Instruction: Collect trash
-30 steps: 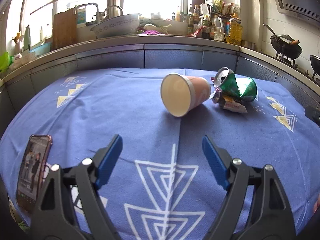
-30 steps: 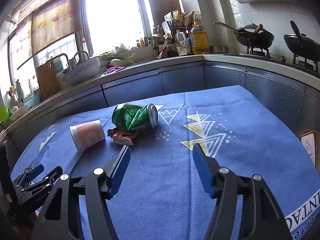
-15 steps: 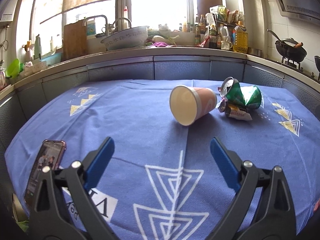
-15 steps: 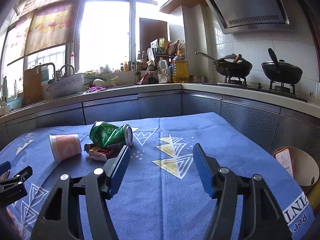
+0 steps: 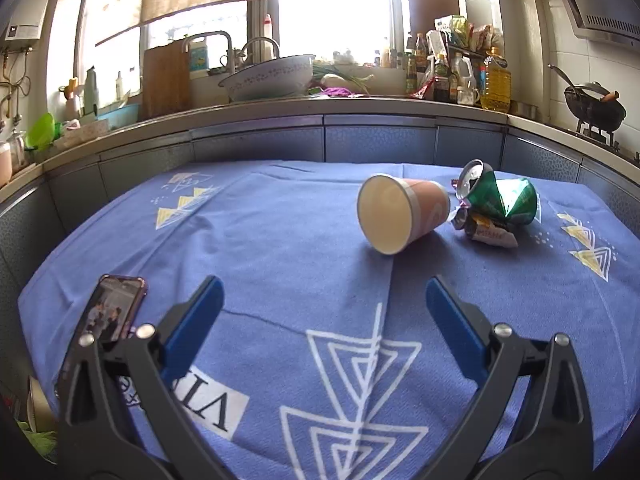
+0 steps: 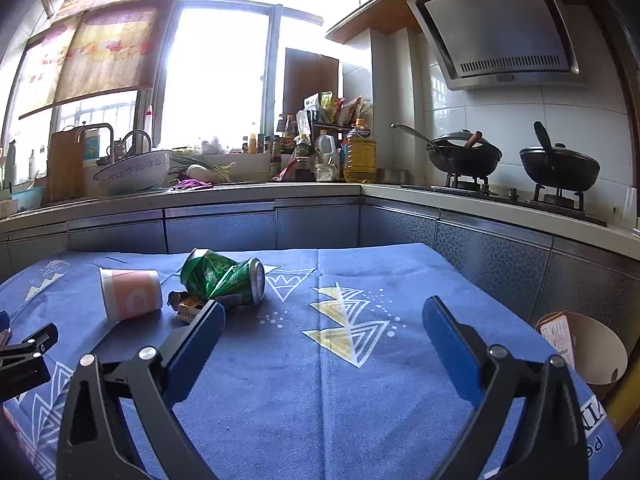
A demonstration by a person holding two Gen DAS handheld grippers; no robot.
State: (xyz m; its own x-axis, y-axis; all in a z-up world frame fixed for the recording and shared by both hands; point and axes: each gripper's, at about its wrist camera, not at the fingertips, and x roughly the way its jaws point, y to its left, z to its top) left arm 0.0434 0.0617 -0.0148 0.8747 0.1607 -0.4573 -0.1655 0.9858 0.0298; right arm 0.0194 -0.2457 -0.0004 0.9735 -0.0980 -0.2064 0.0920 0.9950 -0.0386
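Note:
An orange paper cup lies on its side on the blue tablecloth, mouth toward me. Right of it lie a crushed green can and a small crumpled wrapper. My left gripper is open and empty, well short of the cup. In the right wrist view the cup, the can and the wrapper sit at the far left. My right gripper is open and empty above the cloth, right of them.
A phone lies at the table's left front corner. A bin with a brown paper liner stands beside the table's right edge. Counters with a basin, bottles and woks ring the table.
Both grippers have risen and tilted up, so more of the kitchen shows. The left gripper also drew back slightly from the cup. Trash has not moved.

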